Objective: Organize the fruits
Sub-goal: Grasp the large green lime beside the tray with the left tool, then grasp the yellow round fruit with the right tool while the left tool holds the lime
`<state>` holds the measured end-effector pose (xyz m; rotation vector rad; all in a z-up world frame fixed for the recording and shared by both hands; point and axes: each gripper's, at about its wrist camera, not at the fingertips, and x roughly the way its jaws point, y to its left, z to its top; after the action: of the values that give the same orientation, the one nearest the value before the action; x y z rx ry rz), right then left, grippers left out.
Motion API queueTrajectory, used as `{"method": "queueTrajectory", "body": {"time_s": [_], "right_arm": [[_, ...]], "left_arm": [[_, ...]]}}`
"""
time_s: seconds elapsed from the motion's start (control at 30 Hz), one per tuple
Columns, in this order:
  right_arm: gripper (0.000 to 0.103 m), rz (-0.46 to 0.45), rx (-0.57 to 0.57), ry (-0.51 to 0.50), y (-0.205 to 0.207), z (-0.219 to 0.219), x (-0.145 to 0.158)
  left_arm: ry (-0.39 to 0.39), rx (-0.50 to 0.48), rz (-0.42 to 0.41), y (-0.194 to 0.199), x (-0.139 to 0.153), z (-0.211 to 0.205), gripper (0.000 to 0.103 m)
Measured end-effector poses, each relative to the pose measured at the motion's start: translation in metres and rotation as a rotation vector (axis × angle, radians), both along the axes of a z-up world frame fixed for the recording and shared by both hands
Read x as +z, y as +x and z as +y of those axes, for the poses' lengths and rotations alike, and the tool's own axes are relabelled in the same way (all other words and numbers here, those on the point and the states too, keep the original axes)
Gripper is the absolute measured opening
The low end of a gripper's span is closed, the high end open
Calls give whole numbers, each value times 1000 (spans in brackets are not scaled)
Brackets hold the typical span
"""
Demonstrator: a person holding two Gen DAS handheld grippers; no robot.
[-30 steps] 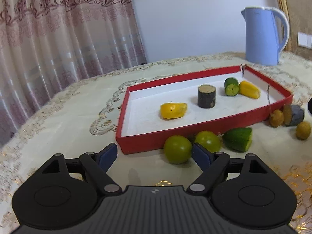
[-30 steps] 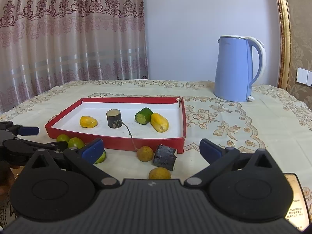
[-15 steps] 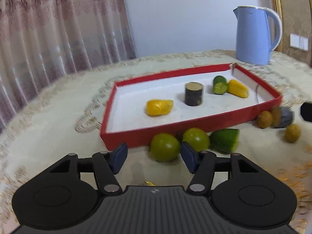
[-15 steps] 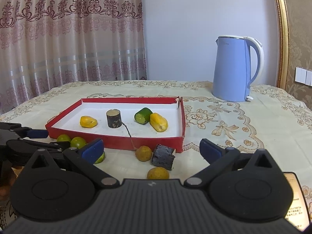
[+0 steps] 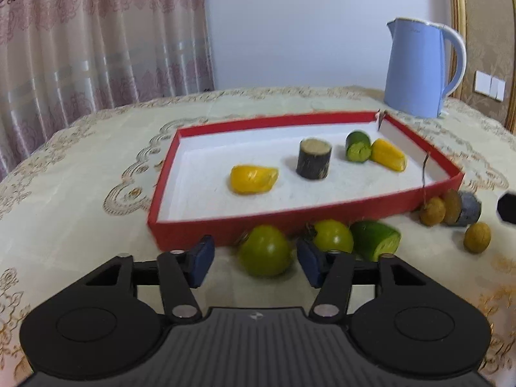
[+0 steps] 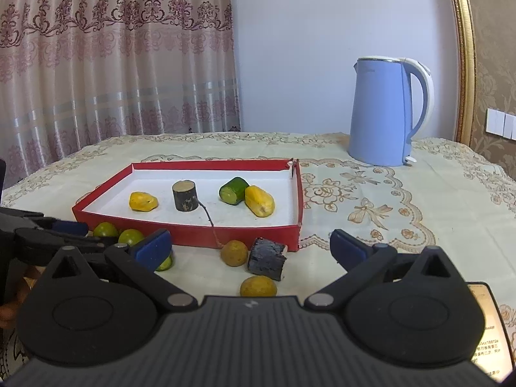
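Green round fruit (image 5: 265, 254) w/ L tongs (image 5: 254, 262) closing round it, pads not yet touching: to be centred before lift; R tongs (image 6: 250, 246) wide, empty.

A cream embroidered cloth (image 5: 96, 148) with gold-thread patterns covers the desk. The red cardboard tray (image 5: 258, 222) looks matt, its white inside faintly grainy. The round green fruit (image 5: 265, 254) has smooth, glossy skin; the dark cylindrical stalk piece (image 5: 313, 163) shows rough bark and a fibrous pale cut top. The pale blue plastic kettle (image 6: 383, 113) has a soft sheen. The left hand-held gripper (image 5: 254, 259) is matt black plastic with blue rubbery pads (image 5: 202, 258) and shiny metal pivot pins.
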<state>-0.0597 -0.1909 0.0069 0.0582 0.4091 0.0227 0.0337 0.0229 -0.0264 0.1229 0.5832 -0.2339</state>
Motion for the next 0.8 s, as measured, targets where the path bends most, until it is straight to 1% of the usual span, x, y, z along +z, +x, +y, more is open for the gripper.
{"method": "queueTrajectory", "body": {"time_s": [0.07,0.13,0.23,0.33,0.47,0.6,0.7,0.77,0.8], "right_arm": [[103,0,-1,-8,0,1,0],[103,-2,-3,-11,-1,1,0],[103,-2,-9,-8,0,-1,0],[103,3,-5,-9,1,0,-2],[103,-2,4,-38,-1,6,-1],[103,-14,10,-48,-3,7,1],[103,0,19,-34,-2,5,0],[96,20,21,-26,0,3,-2],[89,34,20,-24,2,3,-4]], "left_arm": [[-14,-15,18,4,-2,-2,43],[-10,-4,28,6,-6,-3,42],[-29,2,30,6,-8,2,36],[-78,0,49,7,-7,8,36],[-101,-4,53,4,-6,12,35],[-117,0,41,-7,-2,18,35],[-119,9,9,-16,7,24,35],[-113,17,-23,-22,14,28,35],[-112,20,-32,-24,17,30,35]]}}
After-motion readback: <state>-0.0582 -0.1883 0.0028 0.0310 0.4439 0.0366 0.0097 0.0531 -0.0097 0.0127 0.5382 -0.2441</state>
